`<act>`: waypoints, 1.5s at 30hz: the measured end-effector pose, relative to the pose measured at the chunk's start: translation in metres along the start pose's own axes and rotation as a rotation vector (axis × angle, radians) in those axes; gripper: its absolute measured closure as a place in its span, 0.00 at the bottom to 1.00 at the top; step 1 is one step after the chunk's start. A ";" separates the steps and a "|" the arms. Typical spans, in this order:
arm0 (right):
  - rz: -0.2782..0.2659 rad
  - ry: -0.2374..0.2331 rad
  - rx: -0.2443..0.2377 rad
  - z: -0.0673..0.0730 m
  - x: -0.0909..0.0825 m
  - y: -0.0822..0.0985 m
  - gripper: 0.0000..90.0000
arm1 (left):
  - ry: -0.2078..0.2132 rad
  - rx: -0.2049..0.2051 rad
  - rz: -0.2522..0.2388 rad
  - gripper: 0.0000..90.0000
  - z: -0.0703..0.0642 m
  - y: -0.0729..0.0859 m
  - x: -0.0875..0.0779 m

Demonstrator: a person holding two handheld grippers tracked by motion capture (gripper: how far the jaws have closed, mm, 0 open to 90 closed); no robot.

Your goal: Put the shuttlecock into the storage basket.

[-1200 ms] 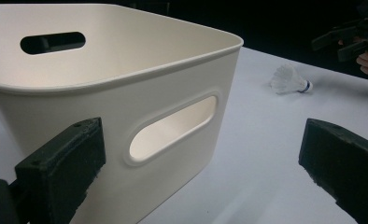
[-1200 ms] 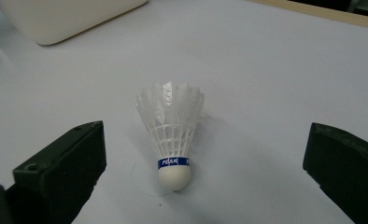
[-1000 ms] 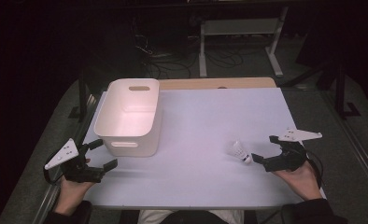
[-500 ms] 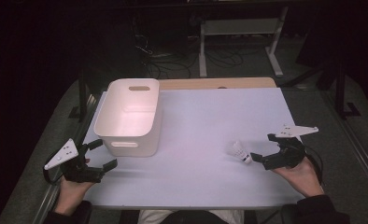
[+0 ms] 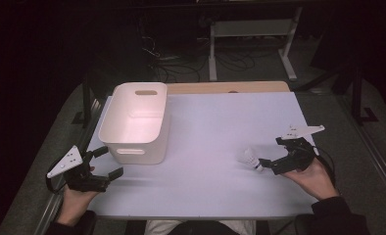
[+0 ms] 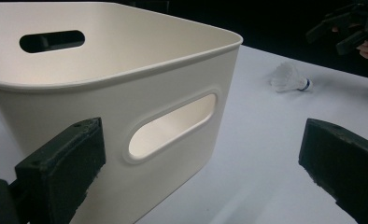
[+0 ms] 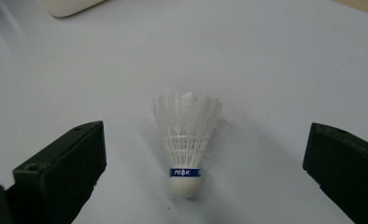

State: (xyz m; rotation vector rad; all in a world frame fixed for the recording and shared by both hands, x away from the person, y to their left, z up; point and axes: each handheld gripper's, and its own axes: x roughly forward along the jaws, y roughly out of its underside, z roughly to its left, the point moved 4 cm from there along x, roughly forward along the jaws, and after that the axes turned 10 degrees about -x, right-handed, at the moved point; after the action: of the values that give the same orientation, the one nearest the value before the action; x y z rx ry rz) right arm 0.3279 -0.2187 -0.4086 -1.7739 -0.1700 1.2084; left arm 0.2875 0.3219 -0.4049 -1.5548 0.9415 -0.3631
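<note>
The right gripper [image 7: 196, 177] is lining up on the shuttlecock [image 7: 187, 140], which lies between its spread jaws, cork nearest. Next it likely needs to advance slightly and pinch. The left gripper [image 6: 196, 186] waits spread beside the bin [image 6: 126, 93].

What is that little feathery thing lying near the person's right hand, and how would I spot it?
Start at the white bin on the left of the pale table, then look across to the right gripper. Just ahead of its open jaws lies a shuttlecock, alone on the surface: white feather skirt, rounded cork nose, and a blue band around it.
</note>
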 end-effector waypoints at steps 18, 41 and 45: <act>0.061 -0.028 -0.017 -0.003 0.009 -0.002 0.00 | 0.001 0.000 0.001 0.00 0.000 0.000 0.000; 0.122 -0.070 -0.013 -0.006 0.021 0.003 0.00 | 0.003 0.000 0.002 0.00 -0.001 0.000 0.000; 0.135 -0.075 -0.014 -0.006 0.023 0.004 0.00 | 0.003 0.000 0.001 0.00 -0.001 0.000 0.000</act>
State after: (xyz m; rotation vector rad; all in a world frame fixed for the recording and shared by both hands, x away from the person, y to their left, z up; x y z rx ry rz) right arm 0.3429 -0.2114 -0.4263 -1.7760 -0.1037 1.3744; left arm 0.2871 0.3216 -0.4050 -1.5541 0.9451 -0.3648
